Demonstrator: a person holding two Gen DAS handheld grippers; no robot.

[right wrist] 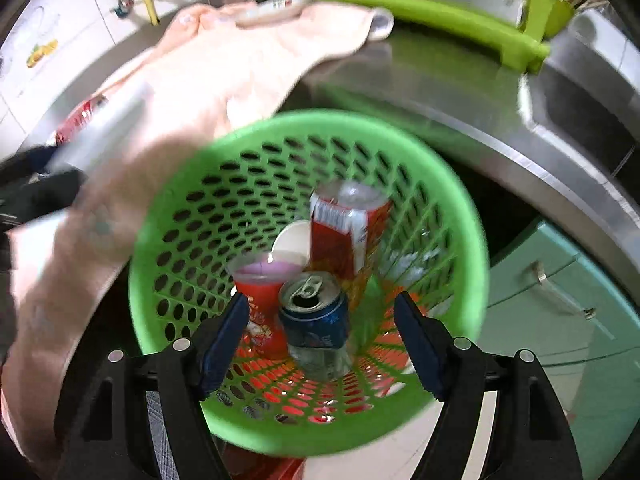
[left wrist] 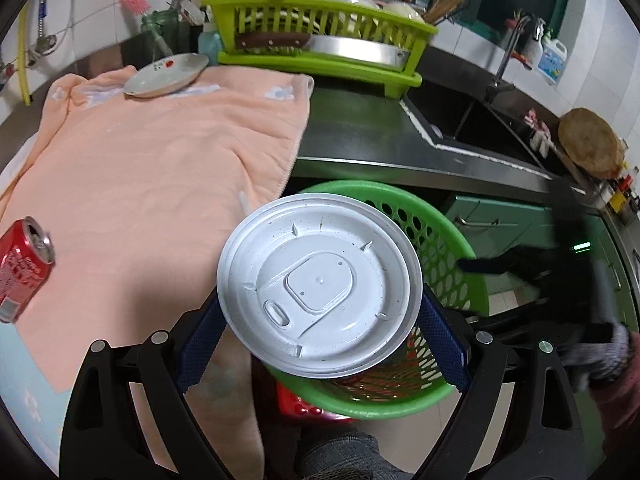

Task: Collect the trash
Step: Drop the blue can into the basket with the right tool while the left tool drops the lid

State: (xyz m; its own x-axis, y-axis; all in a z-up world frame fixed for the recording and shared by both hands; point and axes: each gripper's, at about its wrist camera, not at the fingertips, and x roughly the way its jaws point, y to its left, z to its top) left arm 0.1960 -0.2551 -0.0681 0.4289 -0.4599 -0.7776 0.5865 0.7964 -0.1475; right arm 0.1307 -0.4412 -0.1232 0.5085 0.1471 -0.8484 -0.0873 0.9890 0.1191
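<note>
- My left hand-held gripper (left wrist: pixel 320 312) is clamped on a white lid (left wrist: pixel 319 286); both blue pads (left wrist: pixel 200 344) press its rim from opposite sides.
- The lid hangs above the near rim of the green basket (left wrist: pixel 448 240), which sits below the desk edge (left wrist: pixel 400 164), and it blocks most of my view into the basket from the left wrist.
- My right hand-held gripper (right wrist: pixel 322 338) stands wide open with nothing between its pads, pointing down into the basket (right wrist: pixel 168 216).
- Inside the basket I see a blue can (right wrist: pixel 316 312), a red cup (right wrist: pixel 260 296) with pinkish contents, a red carton (right wrist: pixel 344 232) and a pale disc (right wrist: pixel 292 240) behind the cup, all crowded together at the bottom.
- A red can (left wrist: pixel 22 264) lies on its side on the peach towel (left wrist: pixel 160 152) at the far left of the desk, well apart from the basket.
- The towel spreads over much of the desk and droops over its front edge just beside the basket rim.
- A plate (left wrist: pixel 166 74) rests on the towel's far edge, and a lime dish rack (left wrist: pixel 320 32) with dishes stands behind it.
- The sink (left wrist: pixel 472 120) and tap (left wrist: pixel 516 44) lie to the right, with a round wooden board (left wrist: pixel 590 142) beyond.
- In the left wrist view the right gripper shows as a dark blur beside the basket, held in a gloved hand (left wrist: pixel 600 352).
- The right wrist view is smeared, so finer detail of the basket's contents escapes me.
</note>
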